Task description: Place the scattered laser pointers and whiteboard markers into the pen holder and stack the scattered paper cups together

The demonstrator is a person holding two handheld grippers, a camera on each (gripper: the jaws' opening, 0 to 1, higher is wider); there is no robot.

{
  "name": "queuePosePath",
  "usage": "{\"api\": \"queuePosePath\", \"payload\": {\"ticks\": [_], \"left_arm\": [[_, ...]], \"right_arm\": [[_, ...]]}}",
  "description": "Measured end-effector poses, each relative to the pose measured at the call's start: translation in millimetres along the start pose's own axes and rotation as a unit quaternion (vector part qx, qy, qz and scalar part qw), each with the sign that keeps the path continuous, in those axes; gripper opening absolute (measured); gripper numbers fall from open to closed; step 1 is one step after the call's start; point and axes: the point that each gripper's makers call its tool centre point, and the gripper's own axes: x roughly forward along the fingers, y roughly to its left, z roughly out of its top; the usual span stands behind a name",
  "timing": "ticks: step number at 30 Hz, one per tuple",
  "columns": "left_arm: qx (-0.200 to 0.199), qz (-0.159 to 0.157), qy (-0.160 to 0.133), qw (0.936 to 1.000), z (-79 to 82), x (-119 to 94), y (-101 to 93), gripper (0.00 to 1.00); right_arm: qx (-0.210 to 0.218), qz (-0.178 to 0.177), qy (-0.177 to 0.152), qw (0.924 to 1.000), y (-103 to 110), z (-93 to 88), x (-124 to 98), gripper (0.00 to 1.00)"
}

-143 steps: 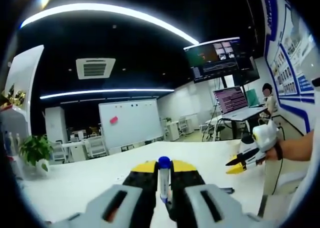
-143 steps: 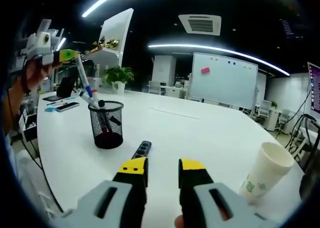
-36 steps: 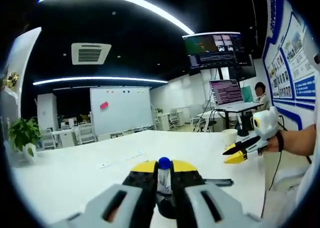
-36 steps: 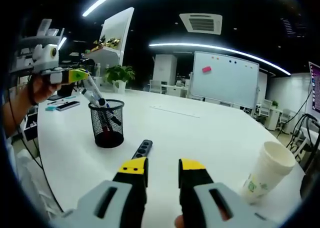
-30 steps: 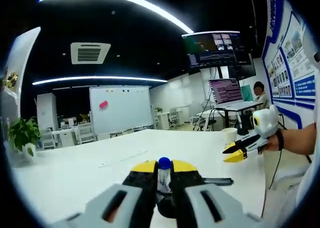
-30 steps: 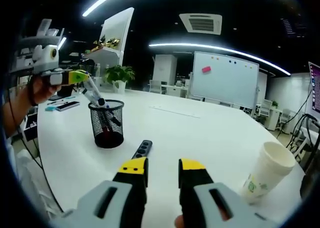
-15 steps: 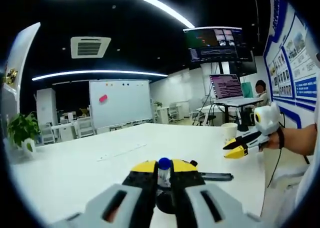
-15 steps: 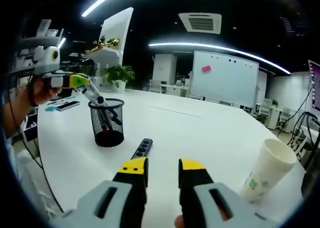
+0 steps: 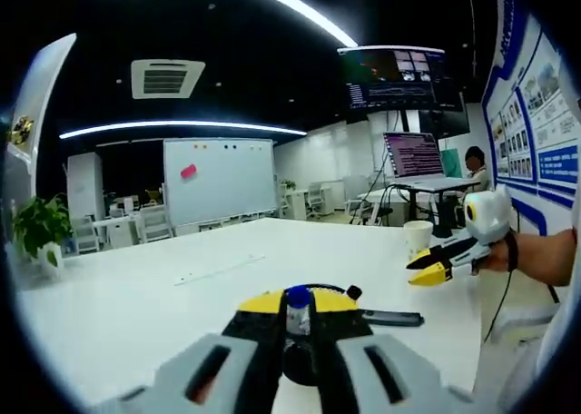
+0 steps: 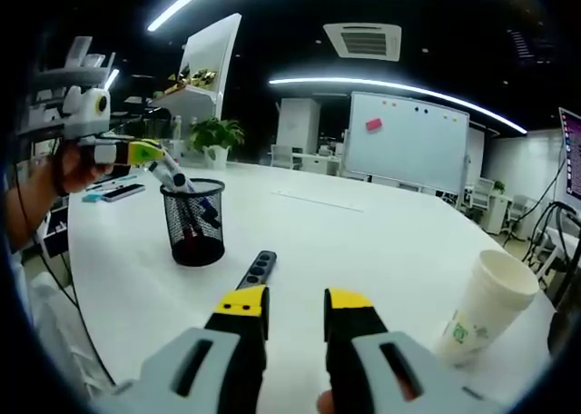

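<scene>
The left tongs (image 9: 297,307) are gripping a blue-capped whiteboard marker (image 9: 297,310), lowering it into the black mesh pen holder (image 10: 197,223) near the tabletop's (image 10: 363,241) left edge. The right tongs (image 10: 295,310) are hovering open above a black laser pointer (image 10: 258,268). A paper cup (image 10: 476,307), its green print unreadable, is standing near the right edge.

Black mesh pen holder (image 10: 197,222) is standing upright on the white table, already holding a few pens leaning inside. Blue-capped whiteboard marker (image 9: 297,309) is sitting cap-up, its lower end going into the holder's mouth. Black laser pointer (image 10: 257,269) is lying flat on the table just beside the holder. White paper cup (image 10: 476,309) is standing upright, mouth up, well apart from the holder.
</scene>
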Motion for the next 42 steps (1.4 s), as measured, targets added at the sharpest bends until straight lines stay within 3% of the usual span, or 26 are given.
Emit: {"api": "queuePosePath", "payload": {"ticks": [21,42], "left_arm": [[-0.011,0.002,0.004,0.9999,-1.2,-0.2,-1.6,0.11],[-0.017,0.004,0.002,0.9998,-1.3,-3.7,0.8,0.22]], "right_arm": [[0.001,0.000,-0.001,1.0000,0.6,0.2,-0.9,0.24],[-0.002,0.000,-0.001,1.0000,-0.5,2.2,0.9,0.24]]}}
